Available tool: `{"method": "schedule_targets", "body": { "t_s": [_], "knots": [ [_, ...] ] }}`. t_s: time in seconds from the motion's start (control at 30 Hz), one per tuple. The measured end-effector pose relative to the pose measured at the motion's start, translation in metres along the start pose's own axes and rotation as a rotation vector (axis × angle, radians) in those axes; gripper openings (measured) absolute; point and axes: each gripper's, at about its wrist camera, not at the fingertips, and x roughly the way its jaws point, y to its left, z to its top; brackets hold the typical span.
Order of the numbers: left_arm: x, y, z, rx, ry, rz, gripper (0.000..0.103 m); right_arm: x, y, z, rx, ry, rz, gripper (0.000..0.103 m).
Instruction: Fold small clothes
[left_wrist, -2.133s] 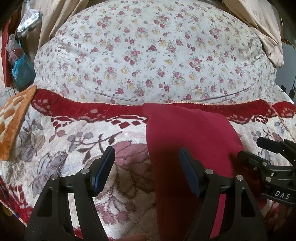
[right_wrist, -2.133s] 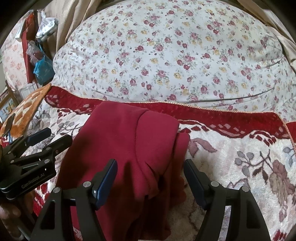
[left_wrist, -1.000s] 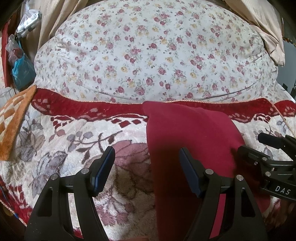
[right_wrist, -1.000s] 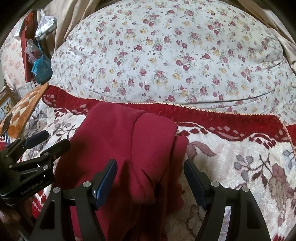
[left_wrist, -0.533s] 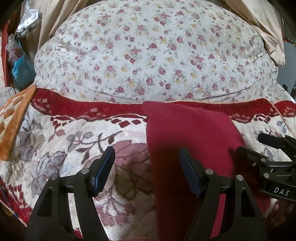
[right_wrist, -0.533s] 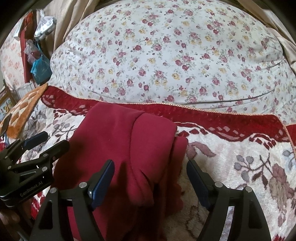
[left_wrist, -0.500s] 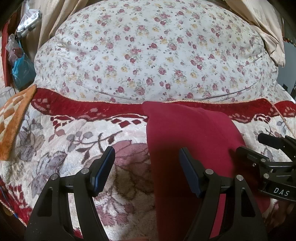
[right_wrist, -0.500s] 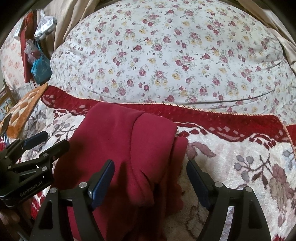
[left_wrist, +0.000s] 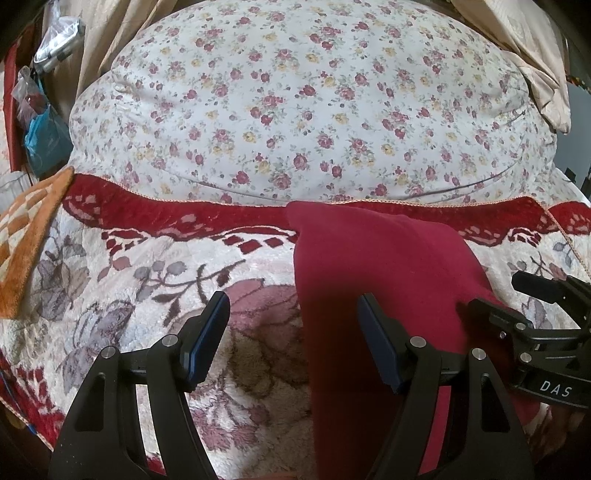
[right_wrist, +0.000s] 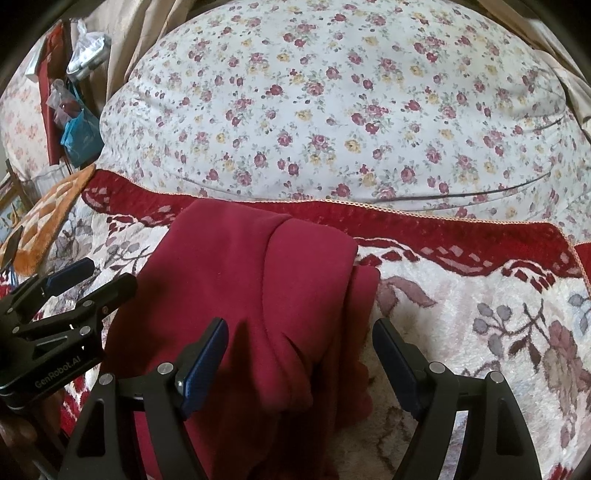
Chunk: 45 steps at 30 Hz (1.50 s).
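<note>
While both hands hang over the bed, status by item, left to right:

orange mat (left_wrist: 26, 236): left edge of the left wrist view, untouched.
left gripper (left_wrist: 291, 339): jaws stand apart, as wide as a second ago; only the garment's left edge lies between them and no pad presses on it.
red garment (right_wrist: 236, 295): lies on the plush floral blanket (left_wrist: 122, 280), lower centre of the right wrist view, top edge at the blanket's dark red border just below the rose-print duvet (left_wrist: 295, 103). Right part already doubled over the middle, with a narrower strip showing beside it.
right gripper (right_wrist: 301, 354): jaws parted, empty grip, fold's right edge sits between the pads untouched.
change: right jaws stand a little wider than a second ago; garment lies the same.
meaning: judged as a release after the side fold, cloth stays put. Next fold not yet begun; the loose lower end looks rumpled.
writing, left gripper body (right_wrist: 55, 373): "GenRobot.AI", lower left of the right wrist view.
writing, right gripper body (left_wrist: 554, 387): "DAS", lower right of the left wrist view; rest cut off.
</note>
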Motion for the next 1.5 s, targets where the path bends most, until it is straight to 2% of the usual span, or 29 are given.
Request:
{"method": "schedule_targets", "body": {
  "t_s": [1.5],
  "knots": [
    [-0.0012, -0.0002, 0.0019, 0.004, -0.001, 0.009, 0.072, -0.0025, 0.0073, 0.0039, -0.009, -0.009, 0.0, 0.078]
  ]
}}
